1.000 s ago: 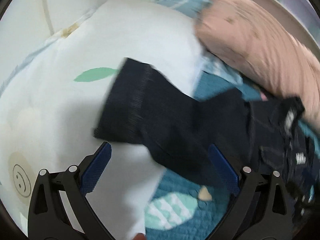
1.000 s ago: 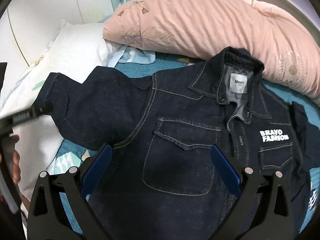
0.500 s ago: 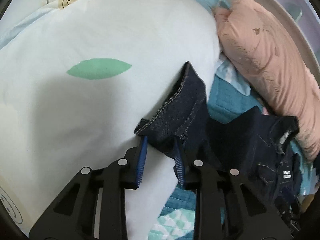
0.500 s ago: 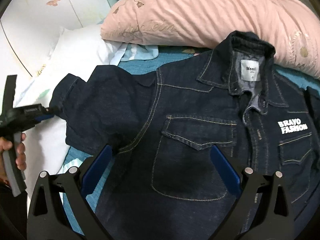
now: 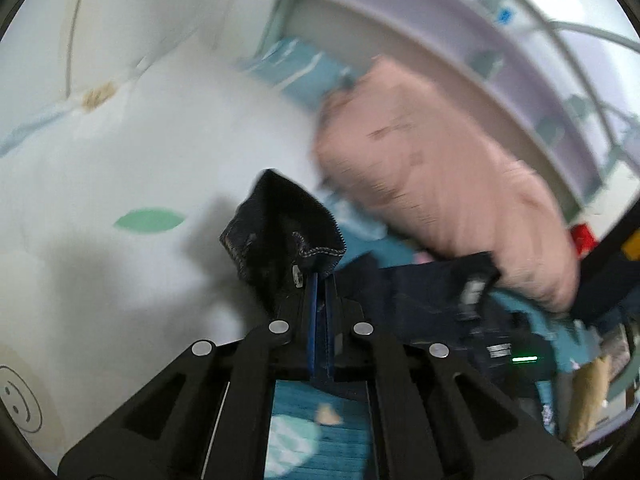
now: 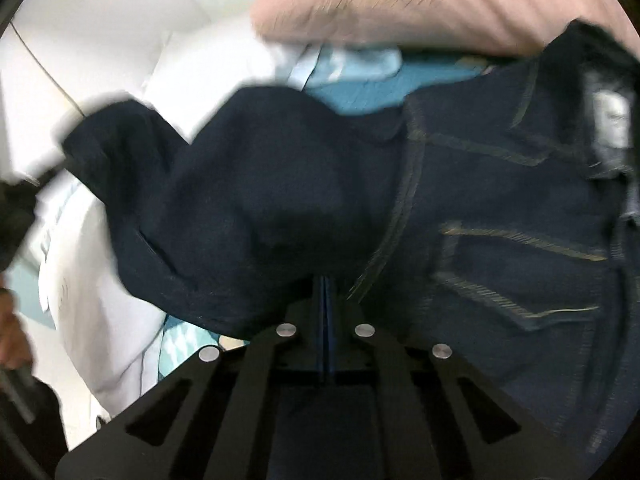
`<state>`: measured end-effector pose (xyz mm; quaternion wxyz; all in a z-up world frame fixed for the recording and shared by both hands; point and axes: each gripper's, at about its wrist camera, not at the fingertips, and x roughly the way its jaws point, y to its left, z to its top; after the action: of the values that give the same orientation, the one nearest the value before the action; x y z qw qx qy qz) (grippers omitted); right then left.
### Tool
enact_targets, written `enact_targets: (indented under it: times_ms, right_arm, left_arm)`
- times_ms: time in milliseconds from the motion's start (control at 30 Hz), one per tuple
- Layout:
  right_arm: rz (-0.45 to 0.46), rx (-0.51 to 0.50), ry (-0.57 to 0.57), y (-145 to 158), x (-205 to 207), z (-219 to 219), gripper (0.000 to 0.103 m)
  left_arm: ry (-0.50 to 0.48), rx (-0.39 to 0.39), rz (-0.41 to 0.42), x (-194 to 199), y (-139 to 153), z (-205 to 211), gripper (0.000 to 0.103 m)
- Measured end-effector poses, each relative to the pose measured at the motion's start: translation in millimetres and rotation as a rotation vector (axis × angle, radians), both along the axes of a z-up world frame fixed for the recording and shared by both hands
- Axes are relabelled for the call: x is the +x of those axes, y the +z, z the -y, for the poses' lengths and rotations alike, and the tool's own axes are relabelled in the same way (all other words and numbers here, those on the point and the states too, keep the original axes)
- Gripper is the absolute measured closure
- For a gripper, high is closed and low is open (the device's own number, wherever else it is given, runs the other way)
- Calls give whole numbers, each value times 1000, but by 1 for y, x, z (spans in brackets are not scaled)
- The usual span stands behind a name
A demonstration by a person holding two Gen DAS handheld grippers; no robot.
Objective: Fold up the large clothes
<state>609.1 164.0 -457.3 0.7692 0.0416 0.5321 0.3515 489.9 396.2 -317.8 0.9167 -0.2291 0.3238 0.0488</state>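
A dark denim jacket lies on a bed, collar at the far right, chest pocket in view. My left gripper is shut on the sleeve cuff, which stands bunched above the blue pads, lifted off the white pillow. In the right wrist view my right gripper is shut on the jacket fabric near the seam where the sleeve joins the body. The rest of the jacket shows dark and blurred at the right of the left wrist view.
A pink duvet is heaped behind the jacket, also the pink duvet at the top of the right view. Teal bedding lies underneath. Lilac shelving stands beyond. A person's hand holds the other gripper at the left edge.
Both grippers went from wide open to shut. The left one closed on the cuff and lifted it off the pillow. The right one dropped onto the jacket and pinched the fabric.
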Motion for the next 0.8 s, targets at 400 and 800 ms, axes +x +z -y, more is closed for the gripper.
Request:
enact_targets:
  times_ms: [400,800]
  right_arm:
    - [-26,126,-186,12,5,93,99]
    - [142,-174,-558,33,-24,376,99]
  left_arm:
    - [-357,-30,143,47,57,159,100]
    - [-516,-64,-133,148,-61,322,100]
